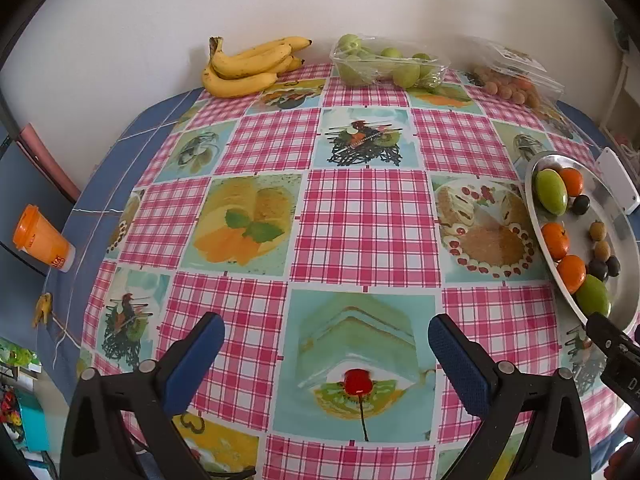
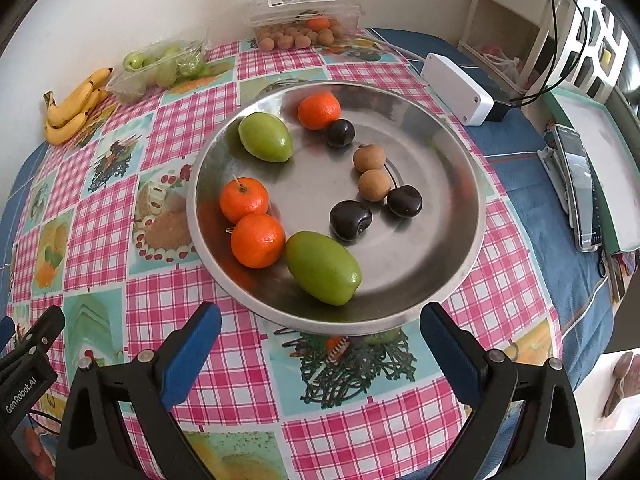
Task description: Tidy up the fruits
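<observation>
A round metal plate (image 2: 432, 264) sits on the patterned tablecloth, right in front of my right gripper (image 2: 320, 340), which is open and empty. On the plate lie two green fruits (image 2: 322, 266), three small oranges (image 2: 258, 240), three dark cherries (image 2: 350, 218) and two brown longans (image 2: 374, 185). In the left wrist view the same plate (image 1: 624, 236) lies at the right edge. My left gripper (image 1: 326, 344) hovers open over bare tablecloth with nothing between its fingers. The other gripper's black tip (image 1: 608, 340) shows at its right.
Along the far wall lie a banana bunch (image 1: 248, 64), a clear tray of green fruits (image 1: 384, 64) and a clear box of longans (image 2: 304, 20). An orange cup (image 1: 40, 238) lies left. A white box (image 2: 458, 88), a phone (image 2: 580, 184) and a tray (image 2: 600, 148) lie right.
</observation>
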`<state>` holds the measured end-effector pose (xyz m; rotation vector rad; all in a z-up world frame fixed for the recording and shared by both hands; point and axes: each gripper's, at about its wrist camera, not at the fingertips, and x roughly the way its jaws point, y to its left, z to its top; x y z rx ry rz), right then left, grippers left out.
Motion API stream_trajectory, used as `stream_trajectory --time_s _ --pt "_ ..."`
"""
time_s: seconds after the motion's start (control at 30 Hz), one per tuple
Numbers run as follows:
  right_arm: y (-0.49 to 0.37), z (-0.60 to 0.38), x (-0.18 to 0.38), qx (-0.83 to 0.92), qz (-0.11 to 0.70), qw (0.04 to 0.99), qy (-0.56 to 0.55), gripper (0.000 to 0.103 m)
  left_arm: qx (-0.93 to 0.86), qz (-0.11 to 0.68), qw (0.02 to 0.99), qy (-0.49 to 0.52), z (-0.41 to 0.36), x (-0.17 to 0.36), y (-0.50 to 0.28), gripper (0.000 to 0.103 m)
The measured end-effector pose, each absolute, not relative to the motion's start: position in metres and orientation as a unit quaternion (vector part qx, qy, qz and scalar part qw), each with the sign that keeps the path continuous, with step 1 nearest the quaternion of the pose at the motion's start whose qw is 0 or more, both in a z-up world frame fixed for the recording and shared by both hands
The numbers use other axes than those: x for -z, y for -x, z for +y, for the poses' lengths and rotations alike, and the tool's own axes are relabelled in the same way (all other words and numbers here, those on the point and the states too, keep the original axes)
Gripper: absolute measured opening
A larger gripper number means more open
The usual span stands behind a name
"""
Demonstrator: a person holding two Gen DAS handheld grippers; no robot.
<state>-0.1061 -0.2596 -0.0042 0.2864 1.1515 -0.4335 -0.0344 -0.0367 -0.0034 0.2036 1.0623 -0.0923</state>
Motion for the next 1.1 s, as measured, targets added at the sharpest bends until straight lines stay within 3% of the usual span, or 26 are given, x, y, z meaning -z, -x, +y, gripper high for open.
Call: stream_trajectory --time_s 1.1 --pt "0.1047 -0.2564 0.0043 0.201 0.540 0.807 -0.131 0.100 0.050 0.518 0.846 -0.116 -0.0388 0.0087 0.0325 0.103"
